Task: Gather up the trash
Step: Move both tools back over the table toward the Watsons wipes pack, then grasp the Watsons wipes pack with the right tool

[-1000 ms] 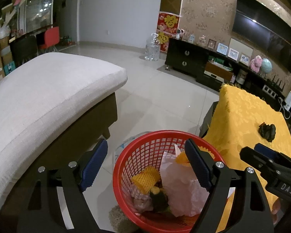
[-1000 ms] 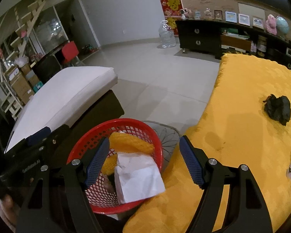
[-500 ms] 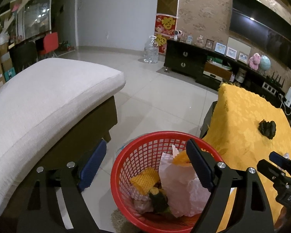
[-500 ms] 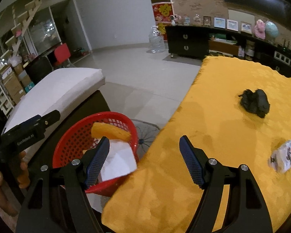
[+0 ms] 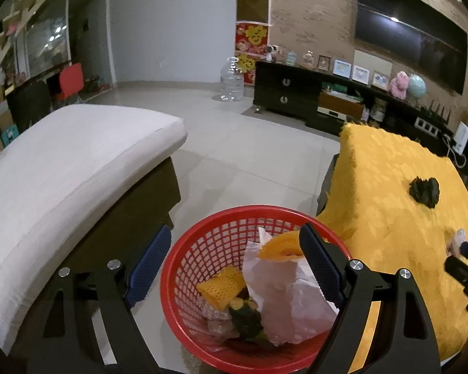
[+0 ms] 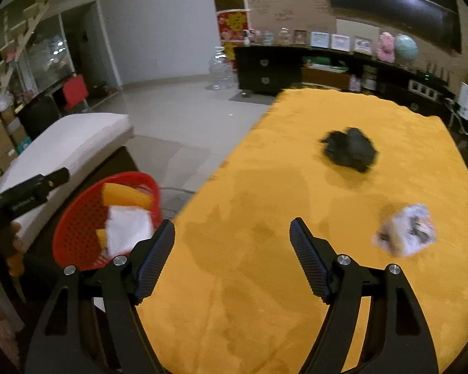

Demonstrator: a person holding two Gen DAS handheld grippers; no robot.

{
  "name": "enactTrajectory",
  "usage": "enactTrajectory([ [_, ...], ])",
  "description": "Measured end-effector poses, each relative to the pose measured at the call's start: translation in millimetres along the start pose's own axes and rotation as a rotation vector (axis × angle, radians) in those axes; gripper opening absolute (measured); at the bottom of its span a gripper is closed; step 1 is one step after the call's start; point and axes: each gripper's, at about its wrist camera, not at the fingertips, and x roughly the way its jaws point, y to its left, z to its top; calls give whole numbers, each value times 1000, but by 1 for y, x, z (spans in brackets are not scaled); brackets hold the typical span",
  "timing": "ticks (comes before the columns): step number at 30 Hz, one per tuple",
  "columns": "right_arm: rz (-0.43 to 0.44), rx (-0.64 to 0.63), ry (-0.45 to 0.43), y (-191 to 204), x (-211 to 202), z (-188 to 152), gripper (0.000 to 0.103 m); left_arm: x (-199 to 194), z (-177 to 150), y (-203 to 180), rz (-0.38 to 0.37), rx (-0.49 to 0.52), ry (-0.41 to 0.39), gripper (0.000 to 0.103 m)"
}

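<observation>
We note right gripper (image 6: 232, 247) open, empty, over table (image 6: 265, 280) near edge. Crumpled wrapper (image 6: 405, 233) lies ahead-right, nearer than black wad (image 6: 349, 151). Left gripper (image 5: 234, 258) open above basket (image 5: 202, 237).

Basket (image 5: 202, 233) left of table (image 6: 265, 280), two scraps (image 6: 349, 149) on table, sofa (image 5: 62, 162) beyond basket

Yellow-covered table, tiled floor beside it.
Table (image 6: 265, 265) carries a black crumpled wad (image 6: 349, 149) toward the far end and a white printed wrapper (image 6: 405, 233) nearer, well apart. Red basket (image 5: 202, 240) of trash sits low beside the table edge, over the floor (image 5: 249, 155).
</observation>
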Motion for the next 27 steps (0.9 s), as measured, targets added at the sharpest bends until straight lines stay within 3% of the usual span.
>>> enactTrajectory([
  [9, -150, 75, -6, -84, -28, -21, 77, 1, -3, -21, -9, 55, 3, 81],
  [15, -215, 99, -8, -120, -28, -27, 81, 2, -6, -30, -24, 79, 15, 81],
  [21, -254, 140, 28, -157, -5, -27, 84, 3, -9, -39, -22, 108, 20, 81],
  [27, -229, 108, 77, -170, 27, -18, 85, 7, -11, -48, -10, 140, 31, 81],
])
